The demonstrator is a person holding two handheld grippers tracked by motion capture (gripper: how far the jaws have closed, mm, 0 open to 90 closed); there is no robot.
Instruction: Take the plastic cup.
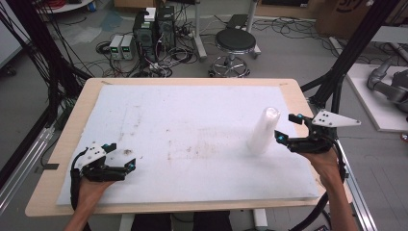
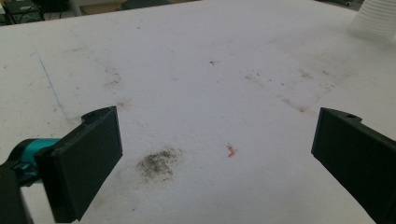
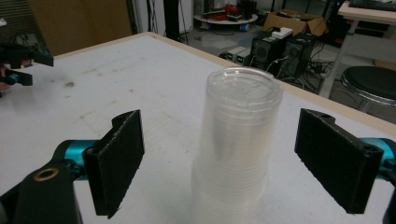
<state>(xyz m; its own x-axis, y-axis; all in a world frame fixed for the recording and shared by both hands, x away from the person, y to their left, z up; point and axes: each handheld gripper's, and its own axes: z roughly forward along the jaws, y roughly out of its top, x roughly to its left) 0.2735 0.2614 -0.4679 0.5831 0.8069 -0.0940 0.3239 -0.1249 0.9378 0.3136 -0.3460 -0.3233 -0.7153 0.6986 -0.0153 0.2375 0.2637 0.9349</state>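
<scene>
Right gripper (image 3: 219, 158): jaws wide apart, flanking the upright cup stack (image 3: 236, 149) without contact. Left gripper (image 2: 215, 154): jaws wide, empty, over the counter (image 2: 196, 70).

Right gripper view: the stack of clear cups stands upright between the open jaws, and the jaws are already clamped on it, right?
Not clamped. In the right gripper view the stack of clear cups stands upright between the right gripper's open jaws, with a gap on each side; neither jaw touches it.

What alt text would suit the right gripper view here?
A stack of clear plastic cups stands upside down on the white table sheet, between the open black jaws of the right claw, which do not touch it. The left claw sits far off at the left edge.
</scene>
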